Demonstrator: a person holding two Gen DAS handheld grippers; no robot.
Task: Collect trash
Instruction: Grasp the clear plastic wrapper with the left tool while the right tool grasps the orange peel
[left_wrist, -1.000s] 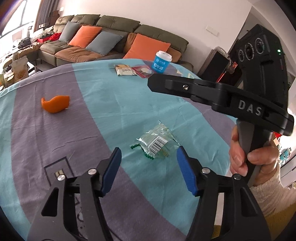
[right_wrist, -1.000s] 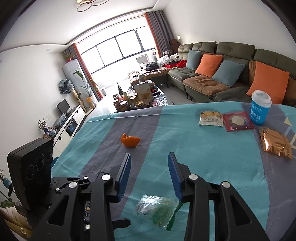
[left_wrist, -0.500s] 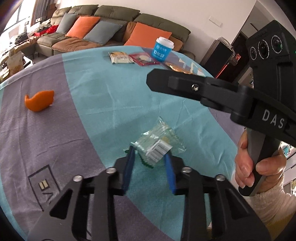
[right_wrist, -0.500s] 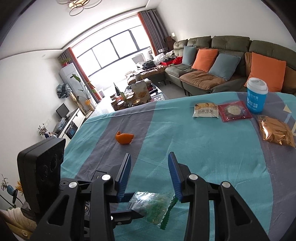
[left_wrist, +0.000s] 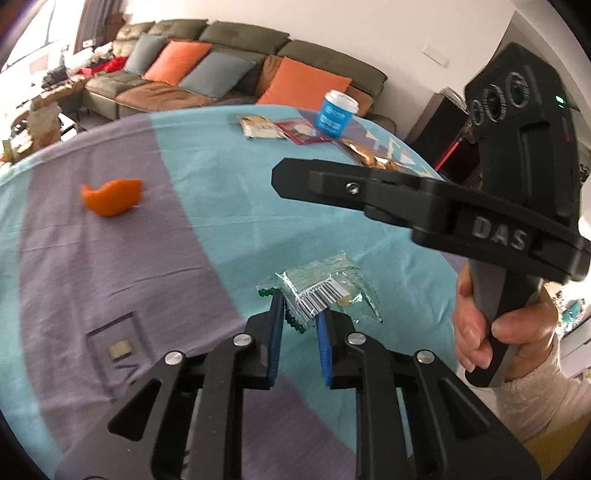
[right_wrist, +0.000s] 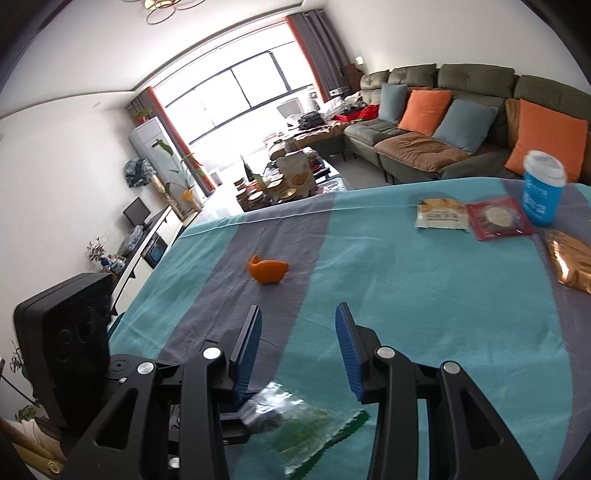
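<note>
On the striped tabletop (left_wrist: 207, 192): 1 orange peel (left_wrist: 112, 196), 1 blue paper cup (left_wrist: 335, 114), 1 beige snack packet (left_wrist: 258, 126), 1 red packet (left_wrist: 302, 132), 1 gold foil wrapper (left_wrist: 365, 153), 1 clear crinkled wrapper (left_wrist: 328, 291) with barcode. Left claw (left_wrist: 300, 318) just been closing, now pinched on that wrapper's near edge, rest of it sticking out beyond the blue pads. Right claw (right_wrist: 298, 352) half-open, gripping nothing, hanging just above and beside the wrapper
</note>
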